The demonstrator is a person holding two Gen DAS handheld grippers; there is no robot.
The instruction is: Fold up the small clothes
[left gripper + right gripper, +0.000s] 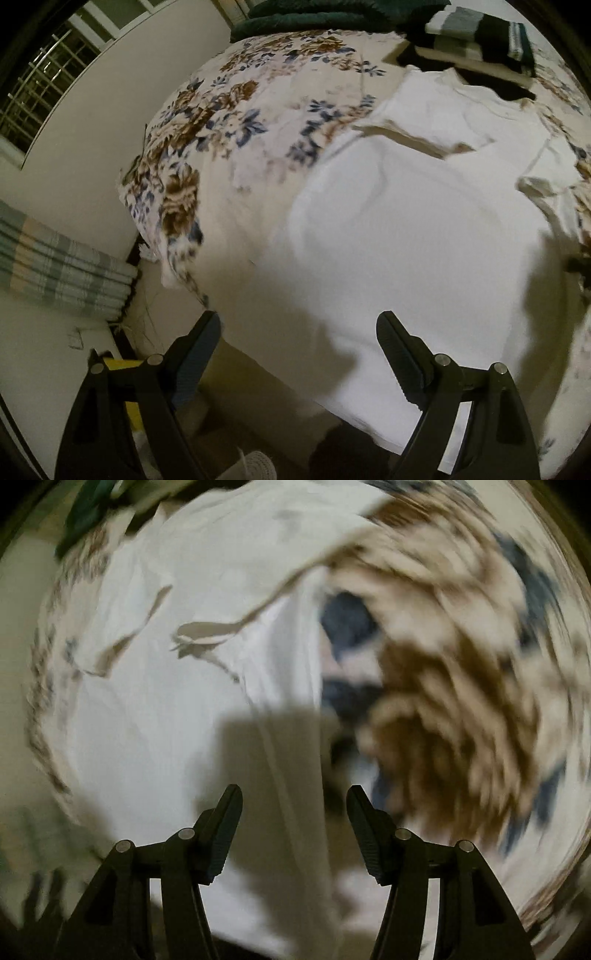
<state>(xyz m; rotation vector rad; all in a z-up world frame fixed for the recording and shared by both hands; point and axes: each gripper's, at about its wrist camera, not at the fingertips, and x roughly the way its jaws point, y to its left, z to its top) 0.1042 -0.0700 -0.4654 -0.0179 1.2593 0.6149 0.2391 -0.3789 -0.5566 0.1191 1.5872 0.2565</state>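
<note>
A white T-shirt (388, 229) lies spread on a floral bedsheet (229, 122), its hem hanging near the bed's front edge and its sleeves and collar toward the back. My left gripper (299, 325) is open and empty, hovering above the shirt's lower left part at the bed edge. In the right wrist view the same white shirt (155, 709) fills the left half. My right gripper (293, 794) is open and empty, just above the shirt's right side edge where it meets the floral sheet (443, 686). That view is motion-blurred.
Folded clothes lie at the back of the bed: a dark green item (314, 16) and a striped green, white and black stack (476, 37). A wall with a barred window (44, 81) and a plaid folded blanket (62, 266) are on the left. The floor lies below the bed edge.
</note>
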